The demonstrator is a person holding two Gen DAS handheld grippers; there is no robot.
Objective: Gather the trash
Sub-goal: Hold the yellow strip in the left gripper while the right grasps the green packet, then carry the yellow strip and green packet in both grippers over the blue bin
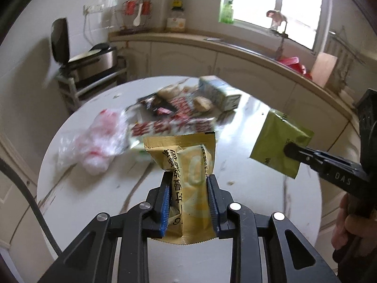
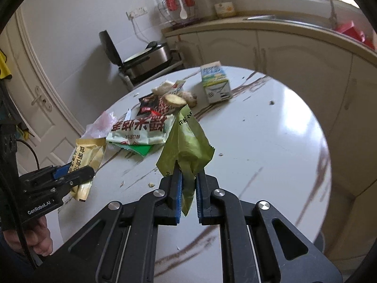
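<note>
Holding a yellow wrapper [image 1: 186, 165] in my left gripper [image 1: 188, 179], I see the blue pads squeeze it from both sides, up above the round white table [image 2: 271, 146]. On the far left of the table lies a crumpled clear bag [image 1: 94, 146] with red marks. Next to it sits a pile of trash: a big white snack bag [image 2: 143, 129] with red letters, a small black packet [image 2: 148, 105] and some bits of food [image 2: 175, 99]. Behind the pile a milk carton [image 2: 215, 82] lies on the table. Further right, my right gripper [image 2: 188, 179] is clamped tight on a green wrapper [image 2: 188, 146], and the wrapper sticks up from the pads, off the table. Small crumbs [image 2: 221, 154] dot the table near it. A hand [image 1: 353, 231] grips the right tool at the edge.
</note>
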